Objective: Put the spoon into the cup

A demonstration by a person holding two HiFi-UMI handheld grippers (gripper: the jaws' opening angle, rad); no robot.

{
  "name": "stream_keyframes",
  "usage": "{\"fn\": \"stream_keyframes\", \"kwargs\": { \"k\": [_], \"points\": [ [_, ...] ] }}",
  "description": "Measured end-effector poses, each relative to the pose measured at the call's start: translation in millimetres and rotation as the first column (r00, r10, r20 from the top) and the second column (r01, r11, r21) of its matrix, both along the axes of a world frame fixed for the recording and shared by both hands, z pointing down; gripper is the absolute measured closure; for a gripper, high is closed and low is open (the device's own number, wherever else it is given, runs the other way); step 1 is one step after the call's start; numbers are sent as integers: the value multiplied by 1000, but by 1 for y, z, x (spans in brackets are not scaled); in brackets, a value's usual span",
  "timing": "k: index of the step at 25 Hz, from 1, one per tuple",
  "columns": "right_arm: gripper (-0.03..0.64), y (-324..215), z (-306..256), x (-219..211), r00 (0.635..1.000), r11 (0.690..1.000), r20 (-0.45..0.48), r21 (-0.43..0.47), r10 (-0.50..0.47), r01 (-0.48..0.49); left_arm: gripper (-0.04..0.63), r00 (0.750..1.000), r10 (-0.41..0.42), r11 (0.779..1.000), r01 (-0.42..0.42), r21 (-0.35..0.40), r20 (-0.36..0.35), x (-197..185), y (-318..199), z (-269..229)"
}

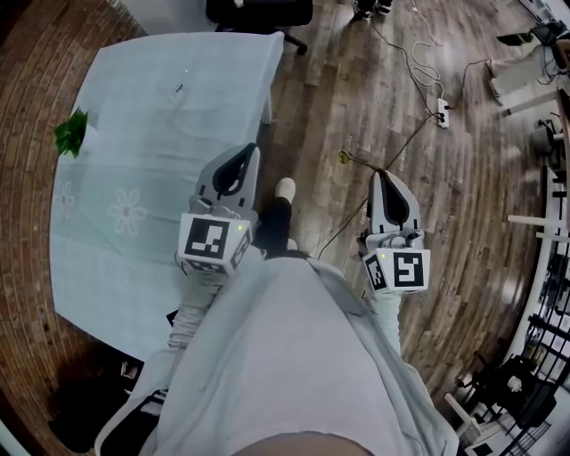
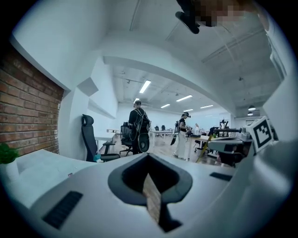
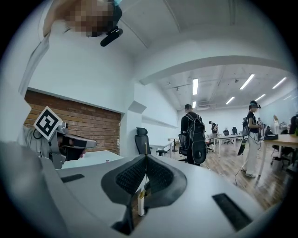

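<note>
No spoon or cup shows in any view. My left gripper point(image 1: 251, 150) is held at waist height over the near right edge of the table point(image 1: 160, 107), its jaws closed together with nothing between them. My right gripper point(image 1: 382, 175) hangs over the wooden floor to the right of the table, also shut and empty. In the left gripper view the left gripper point(image 2: 148, 155) points out into an office room. The right gripper point(image 3: 145, 156) in its own view points level the same way, jaws pressed into one seam.
The table wears a pale cloth with flower prints. A green plant point(image 1: 71, 134) sits at its left edge and a small dark item point(image 1: 179, 88) further back. An office chair point(image 1: 258, 11) stands behind the table. A power strip point(image 1: 443, 113) and cables lie on the floor. People point(image 3: 193, 132) stand far off.
</note>
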State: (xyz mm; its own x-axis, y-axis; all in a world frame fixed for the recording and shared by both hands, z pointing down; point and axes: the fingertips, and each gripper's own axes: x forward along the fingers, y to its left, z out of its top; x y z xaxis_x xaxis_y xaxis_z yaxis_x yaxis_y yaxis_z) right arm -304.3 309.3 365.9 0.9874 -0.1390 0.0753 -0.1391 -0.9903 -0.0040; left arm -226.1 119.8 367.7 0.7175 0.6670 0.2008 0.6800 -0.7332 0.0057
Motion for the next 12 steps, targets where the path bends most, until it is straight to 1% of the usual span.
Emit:
{"fn": "stream_keyframes", "kwargs": {
  "k": [5,9,12],
  "points": [
    [598,10,-4,59,1000,1000,7,-19,-13,13,575,1000,18,1000,-18,-9,-12,60,21,-3],
    [598,15,-11,110,1000,999,9,-34,-25,25,575,1000,15,1000,-15,-21,-5,111,30,-5],
    [598,19,-12,145,999,999,16,-38,-29,30,575,1000,12,1000,-12,-17,-2,146,33,-3]
  ]
}}
